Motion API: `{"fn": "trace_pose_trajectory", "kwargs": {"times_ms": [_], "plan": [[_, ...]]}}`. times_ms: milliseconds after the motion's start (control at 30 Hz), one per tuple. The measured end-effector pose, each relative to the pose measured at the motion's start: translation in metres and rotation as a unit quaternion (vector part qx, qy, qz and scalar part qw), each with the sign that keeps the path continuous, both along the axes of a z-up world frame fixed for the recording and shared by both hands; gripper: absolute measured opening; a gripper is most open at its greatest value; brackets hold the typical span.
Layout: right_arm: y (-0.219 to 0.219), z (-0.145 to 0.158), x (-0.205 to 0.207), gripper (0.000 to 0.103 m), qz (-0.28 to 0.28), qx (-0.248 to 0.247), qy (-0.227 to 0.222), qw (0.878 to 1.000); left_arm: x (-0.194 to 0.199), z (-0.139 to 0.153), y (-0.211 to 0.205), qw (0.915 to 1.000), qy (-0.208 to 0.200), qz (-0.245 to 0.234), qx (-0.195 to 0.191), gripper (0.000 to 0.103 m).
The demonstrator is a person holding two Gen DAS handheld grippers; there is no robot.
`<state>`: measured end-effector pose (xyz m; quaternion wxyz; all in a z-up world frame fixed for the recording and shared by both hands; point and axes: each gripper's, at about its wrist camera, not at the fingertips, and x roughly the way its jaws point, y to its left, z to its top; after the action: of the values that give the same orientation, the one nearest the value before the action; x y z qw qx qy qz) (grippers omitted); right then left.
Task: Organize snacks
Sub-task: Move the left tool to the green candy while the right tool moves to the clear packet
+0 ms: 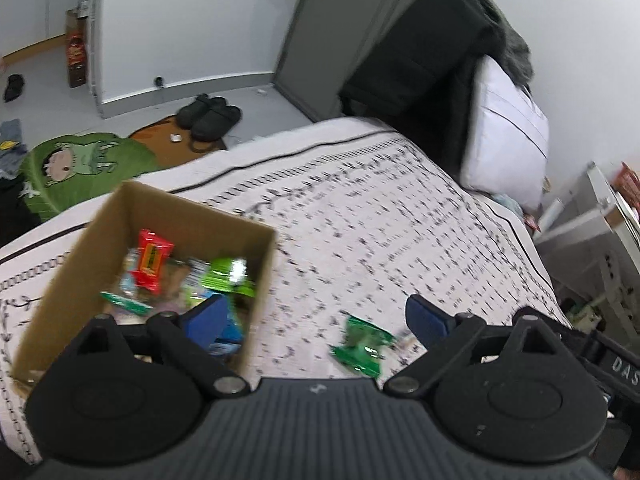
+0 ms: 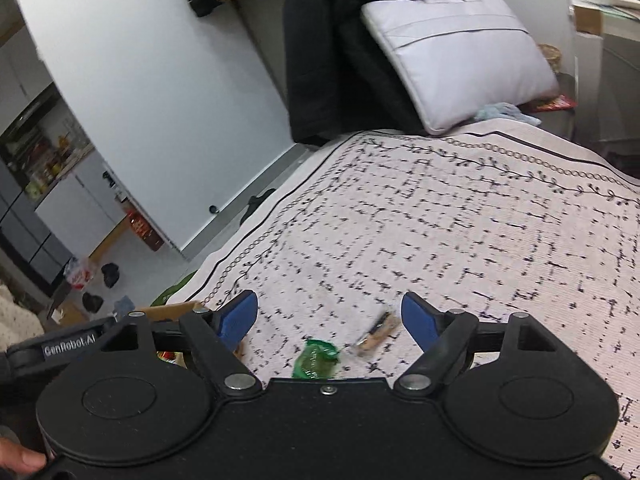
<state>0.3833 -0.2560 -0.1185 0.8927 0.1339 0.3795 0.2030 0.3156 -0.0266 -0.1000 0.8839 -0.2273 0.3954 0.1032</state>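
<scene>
Two snacks lie loose on the bed (image 2: 480, 216), on its patterned white cover: a green packet (image 1: 360, 346) and, just beside it, a small tan bar in a clear wrapper (image 2: 374, 338). In the right wrist view the green packet (image 2: 315, 362) sits nearest the camera, partly hidden by the tool's body, with the tan bar a little farther in and to its right; the two look just apart, though blur makes that hard to judge.

A cardboard box (image 1: 72, 276) stands open on the bed near its left edge, on the side facing the floor. Inside it is a jumble of wrappers: a red packet (image 1: 152, 260) propped upright, a bright green packet (image 1: 228, 276) toward the box's right wall, a thin green strip low at the left, and something blue under the left finger. The rest is too blurred to name.

The left gripper (image 1: 316, 316) hangs above the bed with its jaws spread wide and nothing between them; its left finger overlaps the box's opening and the green packet lies below the gap, nearer the right finger. The right gripper (image 2: 328, 314) also has its jaws wide apart and empty, with both loose snacks lying between the fingers in its view.

A white pillow (image 2: 456, 56) leans at the head of the bed beside dark clothing (image 2: 328, 68).
</scene>
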Motion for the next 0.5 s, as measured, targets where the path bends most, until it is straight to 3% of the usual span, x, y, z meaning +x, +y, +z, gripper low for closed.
{"fn": "trace_pose_trajectory", "kwargs": {"times_ms": [267,500], "plan": [[-0.027,-0.014,0.013,0.078,-0.045,0.028,0.026,0.998,0.018,-0.012,-0.026,0.9998,0.003,-0.018,-0.006,0.095],[-0.034,-0.034,0.026,0.070,-0.058,0.045,0.059,0.996,0.032,-0.033,-0.041,0.9993,0.013,-0.032,-0.012,0.090]]}}
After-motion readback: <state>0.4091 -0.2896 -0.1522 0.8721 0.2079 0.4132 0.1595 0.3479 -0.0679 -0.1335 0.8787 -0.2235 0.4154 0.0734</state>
